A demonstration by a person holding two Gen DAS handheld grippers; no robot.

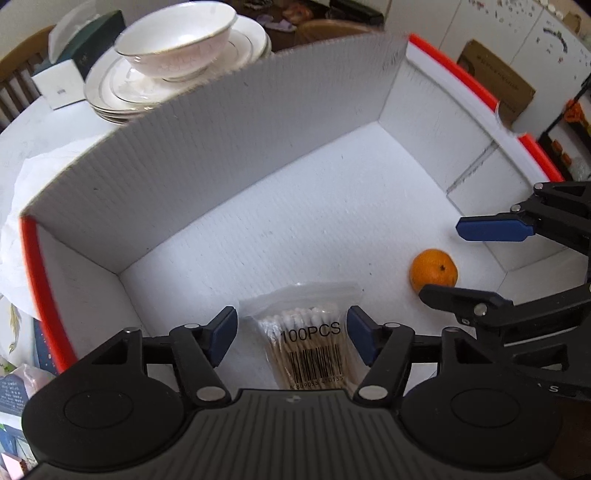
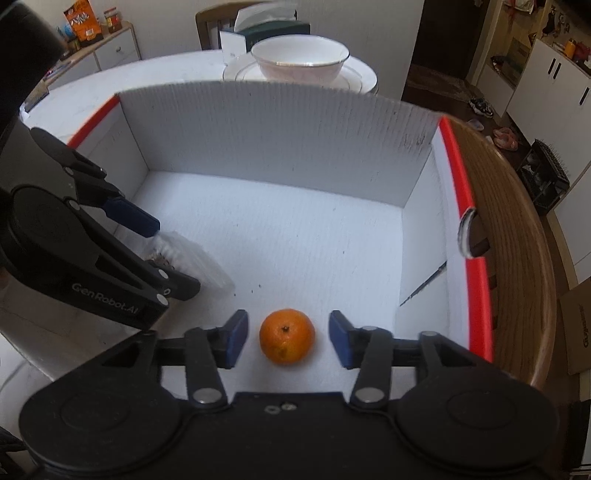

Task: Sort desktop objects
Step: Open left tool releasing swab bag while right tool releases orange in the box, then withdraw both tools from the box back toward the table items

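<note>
A clear bag of cotton swabs (image 1: 308, 339) marked 100PCS lies on the floor of a white cardboard box (image 1: 207, 173) with an orange rim. My left gripper (image 1: 291, 338) is open, its blue pads on either side of the bag, not touching it. An orange mandarin (image 2: 287, 336) lies on the box floor (image 2: 295, 236) between the open pads of my right gripper (image 2: 288, 338), with gaps on both sides. The mandarin also shows in the left wrist view (image 1: 433, 272), with the right gripper (image 1: 461, 258) around it. The left gripper (image 2: 162, 254) and the bag (image 2: 195, 258) show at the left of the right wrist view.
A white bowl (image 1: 177, 40) on stacked plates (image 1: 110, 92) stands behind the box's tall back wall, also in the right wrist view (image 2: 301, 59). A tissue box (image 2: 273, 26) is behind it. The wooden table edge (image 2: 517, 221) curves right of the box.
</note>
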